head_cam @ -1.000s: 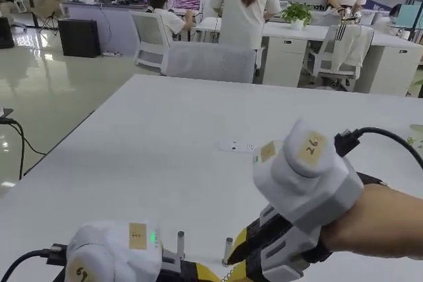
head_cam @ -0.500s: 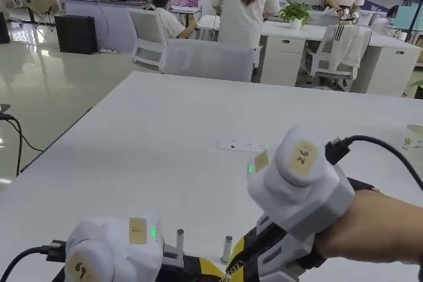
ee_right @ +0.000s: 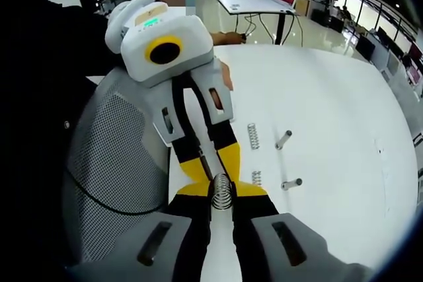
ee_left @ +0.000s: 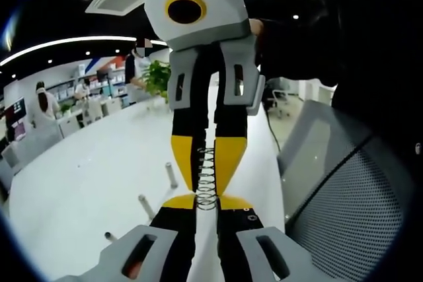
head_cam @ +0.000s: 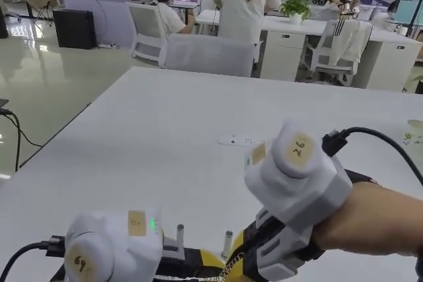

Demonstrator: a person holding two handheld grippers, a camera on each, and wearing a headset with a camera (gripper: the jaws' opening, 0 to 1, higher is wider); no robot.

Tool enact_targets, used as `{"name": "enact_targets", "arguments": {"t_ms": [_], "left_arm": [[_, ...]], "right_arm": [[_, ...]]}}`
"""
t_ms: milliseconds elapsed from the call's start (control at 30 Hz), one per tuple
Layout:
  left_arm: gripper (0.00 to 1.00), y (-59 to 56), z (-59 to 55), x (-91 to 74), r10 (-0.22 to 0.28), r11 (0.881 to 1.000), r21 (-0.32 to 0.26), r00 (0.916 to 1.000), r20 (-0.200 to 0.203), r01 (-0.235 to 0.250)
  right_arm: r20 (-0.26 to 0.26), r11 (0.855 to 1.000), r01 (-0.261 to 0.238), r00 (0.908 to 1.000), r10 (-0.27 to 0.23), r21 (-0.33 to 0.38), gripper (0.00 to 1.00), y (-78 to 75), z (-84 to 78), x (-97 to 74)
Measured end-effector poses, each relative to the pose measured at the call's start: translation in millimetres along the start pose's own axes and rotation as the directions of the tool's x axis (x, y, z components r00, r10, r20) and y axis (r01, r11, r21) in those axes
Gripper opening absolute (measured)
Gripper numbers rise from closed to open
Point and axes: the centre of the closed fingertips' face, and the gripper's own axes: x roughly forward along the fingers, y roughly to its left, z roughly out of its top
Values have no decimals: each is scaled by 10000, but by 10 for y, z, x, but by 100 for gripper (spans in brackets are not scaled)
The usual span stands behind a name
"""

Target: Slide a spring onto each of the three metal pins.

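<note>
The right tongs [ee_left: 206,163] have edged slightly toward the left tongs [ee_right: 215,163] over the last second. The left tongs and the metal pins [ee_left: 145,207] have kept their places. The two pairs of tongs meet tip to tip just above the worktop [head_cam: 165,137], close to its near edge. A spring [ee_left: 207,179] runs straight between them. The right tongs are drawn narrow on its upper length, yellow tips against the coils. The left tongs are narrow too, with the spring's other end sitting between their tips. The three pins stand upright and bare in a short row just beside the tongs, on the side away from the near edge. In the right gripper view, two loose springs [ee_right: 252,135] lie flat on the worktop near the pins, apart from each other. A white power strip [head_cam: 236,141] lies farther out, toward the worktop's middle.
</note>
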Motion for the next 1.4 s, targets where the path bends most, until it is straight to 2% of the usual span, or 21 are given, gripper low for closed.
{"name": "enact_targets", "arguments": {"t_ms": [167, 367, 767, 900, 1133, 1400], "left_arm": [[10, 31, -46, -10, 150, 9996, -234, 9998, -99, -152], [17, 94, -91, -71, 385, 9974, -615, 9992, -57, -387], [32, 218, -195, -233, 1010, 9880, -1168, 9949, -72, -1011], [40, 256, -264, -283, 1277, 9799, -1525, 9917, -153, -1285], [47, 330, -317, -410, 1804, 9688, -1720, 9836, -29, -1782], [53, 352, -393, -556, 2225, 9577, -1829, 9747, -189, -2222]], "right_arm": [[-77, 10000, 62, 10000, -62, -6, 8, -33, -23, 5], [-237, 9998, 153, 9996, -150, 116, 8, -102, -126, -23], [-392, 9979, 521, 9979, -506, 383, 8, -297, -249, -169], [-474, 9965, 656, 9969, -632, 515, 8, -354, -303, -200], [-730, 9927, 944, 9934, -889, 754, 8, -499, -423, -291], [-1175, 9870, 1358, 9851, -1252, 865, 8, -714, -534, -456]]}}
